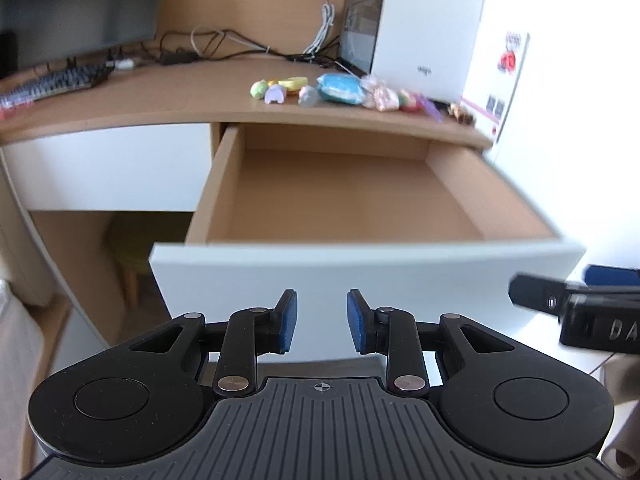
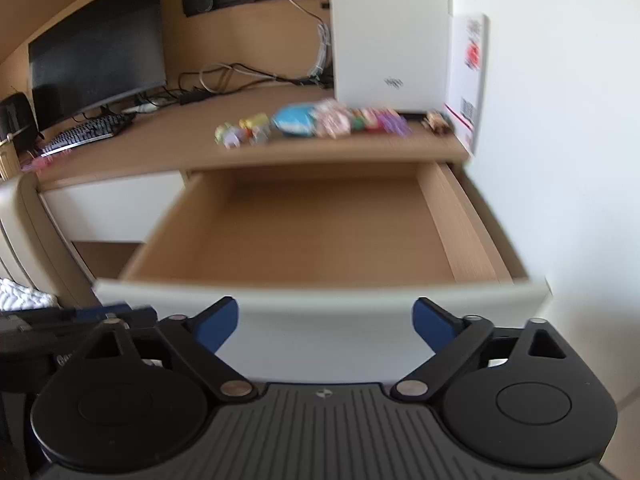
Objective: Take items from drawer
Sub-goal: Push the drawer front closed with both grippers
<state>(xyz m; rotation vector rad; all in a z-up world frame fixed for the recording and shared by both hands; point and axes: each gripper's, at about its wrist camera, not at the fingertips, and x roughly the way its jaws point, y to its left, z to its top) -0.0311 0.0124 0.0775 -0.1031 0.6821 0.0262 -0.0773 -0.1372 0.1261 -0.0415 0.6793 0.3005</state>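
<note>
The wooden drawer (image 1: 360, 196) with a white front (image 2: 320, 300) is pulled out below the desk top, and only its bare floor shows. On the desk (image 1: 180, 96) behind it lie several small colourful toys (image 1: 276, 90), a blue packet (image 1: 340, 88) and a pink packet (image 1: 380, 94). My left gripper (image 1: 322, 320) hangs in front of the drawer front, its blue pads apart with nothing between them. My right gripper (image 2: 326, 324) stands wide open before the same front, also with nothing in it. Its dark fingers (image 1: 536, 296) show at the right edge of the left wrist view.
A dark monitor (image 1: 76, 8), a keyboard (image 1: 56, 80) and tangled cables (image 1: 208, 44) sit at the desk's back left. A tall white case (image 1: 432, 28) stands at the back right, against a white wall (image 2: 560, 160). A stool (image 1: 128, 248) is under the desk.
</note>
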